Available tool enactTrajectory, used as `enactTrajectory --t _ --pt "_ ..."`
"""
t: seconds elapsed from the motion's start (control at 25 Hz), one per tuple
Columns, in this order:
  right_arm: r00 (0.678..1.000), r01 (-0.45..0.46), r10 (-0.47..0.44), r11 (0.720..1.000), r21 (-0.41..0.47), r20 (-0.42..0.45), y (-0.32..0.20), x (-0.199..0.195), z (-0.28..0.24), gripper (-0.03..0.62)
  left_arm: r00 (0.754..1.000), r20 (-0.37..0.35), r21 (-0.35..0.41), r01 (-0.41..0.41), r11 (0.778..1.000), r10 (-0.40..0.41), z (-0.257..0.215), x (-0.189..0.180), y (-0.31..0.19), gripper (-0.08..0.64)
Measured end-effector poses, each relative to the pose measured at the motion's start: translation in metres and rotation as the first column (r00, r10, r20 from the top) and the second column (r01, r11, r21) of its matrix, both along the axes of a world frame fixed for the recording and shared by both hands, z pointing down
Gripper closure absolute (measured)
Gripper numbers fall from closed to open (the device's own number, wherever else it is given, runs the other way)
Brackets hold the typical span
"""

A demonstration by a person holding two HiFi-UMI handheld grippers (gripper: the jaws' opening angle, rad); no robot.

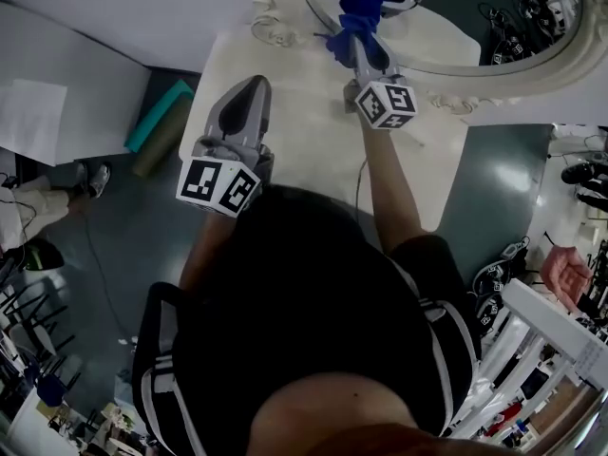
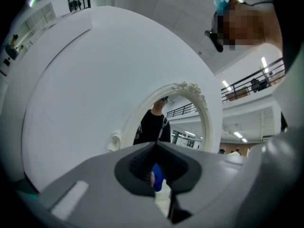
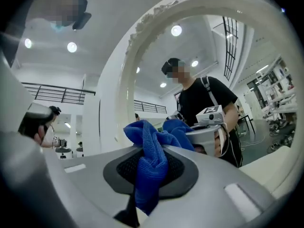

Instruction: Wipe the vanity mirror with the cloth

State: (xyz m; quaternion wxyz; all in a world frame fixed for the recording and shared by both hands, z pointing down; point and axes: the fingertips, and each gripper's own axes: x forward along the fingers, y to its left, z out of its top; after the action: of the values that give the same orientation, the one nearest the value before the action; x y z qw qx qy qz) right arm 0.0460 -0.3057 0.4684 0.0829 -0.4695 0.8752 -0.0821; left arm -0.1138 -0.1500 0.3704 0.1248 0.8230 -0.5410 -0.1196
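The vanity mirror (image 1: 480,12) stands in an ornate white oval frame (image 1: 446,72) at the back of the white table (image 1: 304,160). My right gripper (image 1: 364,47) is shut on a bunched blue cloth (image 1: 355,8), which it holds up against the lower left of the glass. In the right gripper view the cloth (image 3: 151,163) spills from the closed jaws right in front of the mirror (image 3: 204,70). My left gripper (image 1: 254,85) hovers shut and empty over the table's left part, pointing at the mirror (image 2: 183,122). A sliver of the blue cloth (image 2: 157,176) shows past its jaws.
A teal roll (image 1: 157,112) and an olive roll (image 1: 161,139) lie on the floor left of the table. Someone's shoes (image 1: 92,179) are further left, and another person's hand (image 1: 567,274) is at the right. Cables and shoes clutter the right-hand floor.
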Motion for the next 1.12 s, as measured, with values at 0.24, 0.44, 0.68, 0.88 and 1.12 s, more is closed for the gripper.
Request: enactTrajectory --t 0.24,0.44,0.68,0.88,1.12 --pt "0.994 -0.08 0.079 0.997 0.004 0.071 0.041 0.035 -0.044 0.54 0.997 0.011 0.022 -0.079 0.997 0.079 0.002 0.029 -0.009 0.549" --pt "0.981 -0.173 0.173 0.985 -0.009 0.089 0.074 0.071 -0.059 0.54 0.989 0.015 0.026 -0.148 0.989 0.147 0.007 0.057 -0.016 0.549" --pt "0.956 -0.286 0.287 0.958 -0.025 0.061 0.105 0.111 -0.059 0.54 0.975 0.013 0.018 -0.224 0.974 0.224 0.013 0.091 -0.018 0.549" --pt "0.941 -0.339 0.339 0.94 -0.034 0.014 0.12 0.126 -0.054 0.541 0.966 0.012 0.004 -0.257 0.966 0.257 0.016 0.104 -0.016 0.549" --pt "0.937 -0.349 0.349 0.937 -0.027 0.001 0.126 0.126 -0.057 0.541 0.965 0.014 -0.003 -0.262 0.965 0.262 0.017 0.105 -0.018 0.549"
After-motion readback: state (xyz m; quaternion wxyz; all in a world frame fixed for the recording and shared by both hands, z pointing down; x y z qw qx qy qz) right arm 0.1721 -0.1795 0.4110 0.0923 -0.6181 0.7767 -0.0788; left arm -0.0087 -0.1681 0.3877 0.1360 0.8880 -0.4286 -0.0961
